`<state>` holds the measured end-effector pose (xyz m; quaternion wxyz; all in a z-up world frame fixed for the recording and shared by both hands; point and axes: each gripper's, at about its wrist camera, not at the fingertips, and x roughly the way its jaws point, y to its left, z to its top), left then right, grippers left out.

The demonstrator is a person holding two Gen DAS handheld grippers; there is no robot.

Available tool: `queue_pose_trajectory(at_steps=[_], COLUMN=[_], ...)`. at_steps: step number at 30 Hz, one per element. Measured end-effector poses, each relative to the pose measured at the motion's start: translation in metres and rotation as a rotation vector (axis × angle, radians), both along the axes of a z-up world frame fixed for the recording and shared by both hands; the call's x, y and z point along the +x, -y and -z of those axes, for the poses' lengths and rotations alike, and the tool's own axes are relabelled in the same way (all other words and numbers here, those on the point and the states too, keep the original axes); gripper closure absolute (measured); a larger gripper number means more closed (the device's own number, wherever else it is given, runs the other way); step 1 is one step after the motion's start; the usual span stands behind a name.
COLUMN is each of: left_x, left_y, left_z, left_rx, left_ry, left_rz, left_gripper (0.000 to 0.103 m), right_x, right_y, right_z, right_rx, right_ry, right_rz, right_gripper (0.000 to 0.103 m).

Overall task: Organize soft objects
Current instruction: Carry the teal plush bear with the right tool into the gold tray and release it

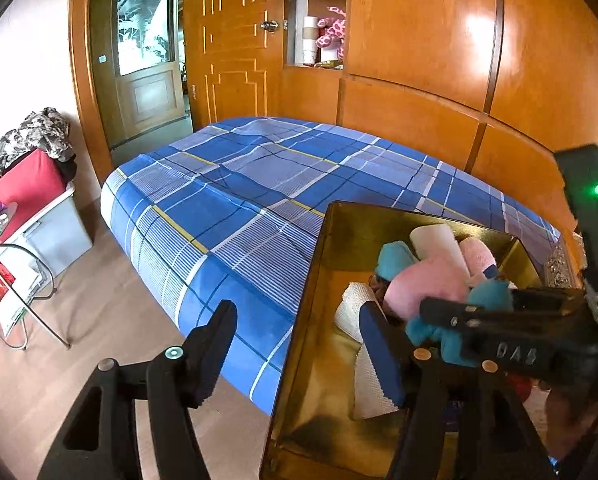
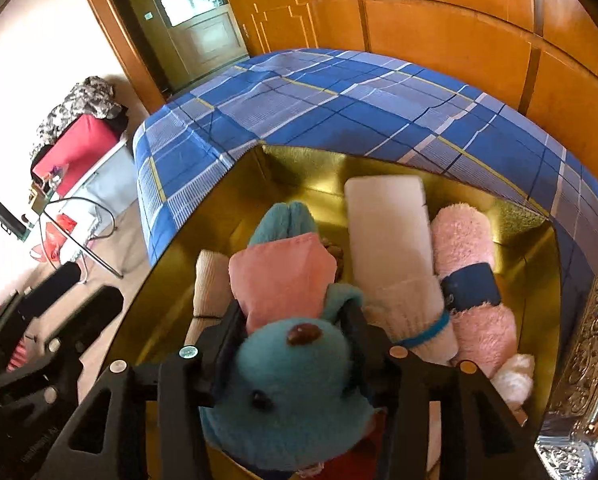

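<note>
the blue plush toy (image 2: 295, 396) sits between the right gripper (image 2: 295, 340) pads over the near end of the gold box (image 2: 539, 264), jaws part-open flanking its head, ears pointing away; the left gripper (image 1: 299, 344), jaws wide and empty, straddles the box's left wall.

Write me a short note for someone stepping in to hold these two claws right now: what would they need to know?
Right claw: a blue plush toy sits between its jaws, low over the gold box; whether it still grips the toy is unclear.
Left claw: open, holding nothing, straddling the box's near wall.
In the box already: a pink cloth, a white roll, a fluffy pink roll with a dark blue band, a cream roll and a teal item.
The box rests on the blue plaid bed.
Left to do: let go of the toy in the box and draw the claw out.
</note>
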<state>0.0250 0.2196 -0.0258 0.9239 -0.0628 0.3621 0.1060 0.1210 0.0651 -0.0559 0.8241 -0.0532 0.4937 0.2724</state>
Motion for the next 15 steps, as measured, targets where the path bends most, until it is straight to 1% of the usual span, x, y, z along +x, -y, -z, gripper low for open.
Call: queue_pose_trajectory(at_steps=[3, 5, 7, 8, 10, 15], left_x=[0.000, -0.001, -0.003, -0.003, -0.005, -0.008], left_y=[0.001, 0.001, 0.003, 0.004, 0.006, 0.011], left_z=[-0.001, -0.002, -0.005, -0.006, -0.008, -0.013], left_rx=[0.003, 0.006, 0.014, 0.017, 0.024, 0.031], left_ry=[0.002, 0.007, 0.016, 0.022, 0.032, 0.046], left_rz=[-0.003, -0.004, -0.003, -0.002, 0.002, 0.013], left_gripper=[0.036, 0.034, 0.031, 0.030, 0.029, 0.026], right_x=[-0.006, -0.009, -0.013, -0.015, -0.019, -0.027], right_y=[0.002, 0.007, 0.012, 0.014, 0.018, 0.029], right_z=[-0.002, -0.005, -0.009, -0.012, -0.018, -0.032], right_rx=[0.007, 0.024, 0.037, 0.040, 0.039, 0.042], right_ry=[0.013, 0.026, 0.045, 0.054, 0.087, 0.145], right_rz=[-0.016, -0.004, 0.010, 0.012, 0.028, 0.060], right_gripper=[0.047, 0.041, 0.038, 0.034, 0.030, 0.029])
